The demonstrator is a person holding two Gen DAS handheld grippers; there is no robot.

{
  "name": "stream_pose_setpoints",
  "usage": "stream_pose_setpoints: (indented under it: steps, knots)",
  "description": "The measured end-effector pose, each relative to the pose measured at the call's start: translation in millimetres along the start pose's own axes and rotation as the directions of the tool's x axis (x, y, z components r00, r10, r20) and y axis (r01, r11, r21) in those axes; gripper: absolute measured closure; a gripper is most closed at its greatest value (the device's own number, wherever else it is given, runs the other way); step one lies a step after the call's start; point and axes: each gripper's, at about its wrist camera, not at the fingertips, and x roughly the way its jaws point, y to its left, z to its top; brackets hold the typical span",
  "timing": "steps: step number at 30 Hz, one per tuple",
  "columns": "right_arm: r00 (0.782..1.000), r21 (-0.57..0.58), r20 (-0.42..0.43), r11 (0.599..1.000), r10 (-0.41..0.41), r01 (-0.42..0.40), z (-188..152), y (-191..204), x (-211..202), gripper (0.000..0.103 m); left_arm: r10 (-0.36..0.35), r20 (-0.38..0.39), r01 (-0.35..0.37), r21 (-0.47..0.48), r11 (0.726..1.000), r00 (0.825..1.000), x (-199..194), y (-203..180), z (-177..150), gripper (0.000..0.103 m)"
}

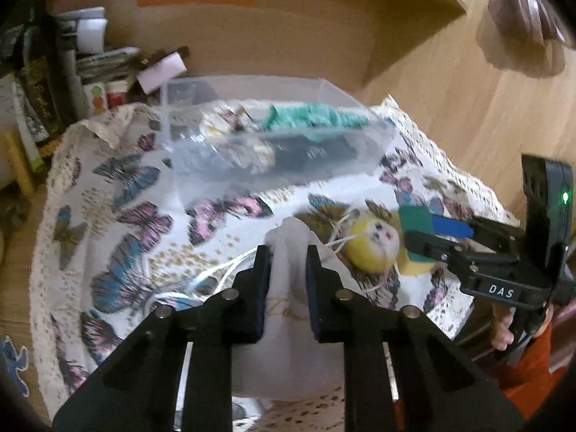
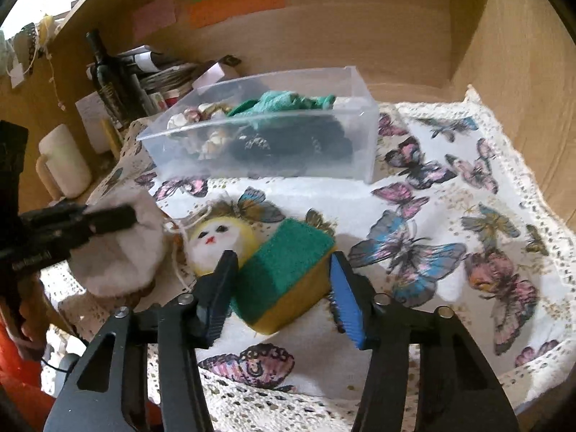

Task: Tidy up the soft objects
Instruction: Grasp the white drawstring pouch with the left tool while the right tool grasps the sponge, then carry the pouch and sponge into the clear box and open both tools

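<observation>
My left gripper [image 1: 288, 252] is shut on a white drawstring pouch [image 1: 288, 288], and the pouch also shows in the right wrist view [image 2: 118, 252]. My right gripper [image 2: 284, 262] has its jaws around a green-and-yellow sponge [image 2: 284, 270]; the left pad touches it, the right pad sits at its edge. A small yellow doll head with a painted face [image 2: 216, 241] lies between pouch and sponge, and it shows in the left wrist view too [image 1: 374, 243]. A clear plastic box [image 2: 273, 133] behind them holds teal cloth, a dark item and pale soft things.
A butterfly-print cloth [image 2: 450, 216] covers the desk. Bottles, papers and a white mug [image 2: 64, 165] crowd the back left corner. Wooden walls close the back and right side. Coloured sticky notes [image 2: 234, 0] hang on the back wall.
</observation>
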Motion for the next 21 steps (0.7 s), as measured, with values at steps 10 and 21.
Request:
stream_pose_setpoints:
  steps: [10, 21]
  knots:
    - [0.999, 0.039, 0.042, 0.999, -0.032, 0.031, 15.3, -12.1, -14.0, 0.069, 0.038, 0.128, -0.034, -0.034, 0.999, 0.991, -27.1, 13.6, 26.6, 0.085]
    - [0.999, 0.046, -0.031, 0.998, -0.032, 0.034, 9.8, -17.0, 13.8, 0.041, 0.057, 0.144, -0.048, -0.066, 0.997, 0.988, -26.9, 21.7, 29.6, 0.085]
